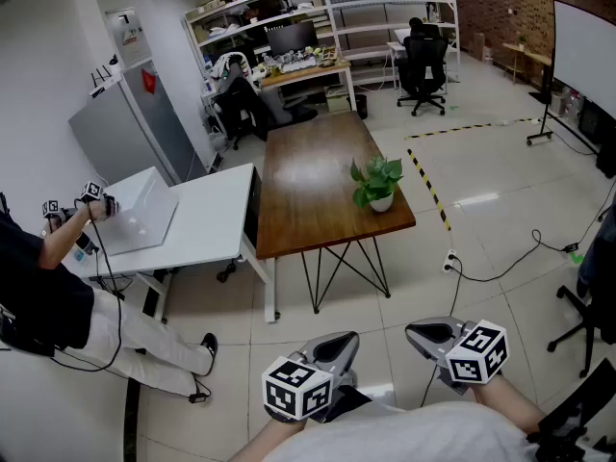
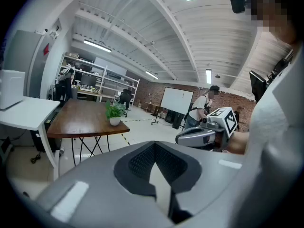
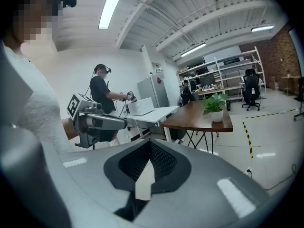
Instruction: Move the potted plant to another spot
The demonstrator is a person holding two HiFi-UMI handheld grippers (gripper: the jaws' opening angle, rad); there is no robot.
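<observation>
The potted plant, green leaves in a small white pot, stands near the right front corner of the brown wooden table. It also shows far off in the left gripper view and in the right gripper view. My left gripper and right gripper hang close to my body over the tiled floor, well short of the table. Both are shut with nothing in them. The left gripper has the right gripper beside it. From the right gripper, the left gripper shows at the left.
A white table with a white box adjoins the wooden table on the left, and a person with grippers stands at it. Floor cables, a tape line, a whiteboard, an office chair and shelves lie beyond.
</observation>
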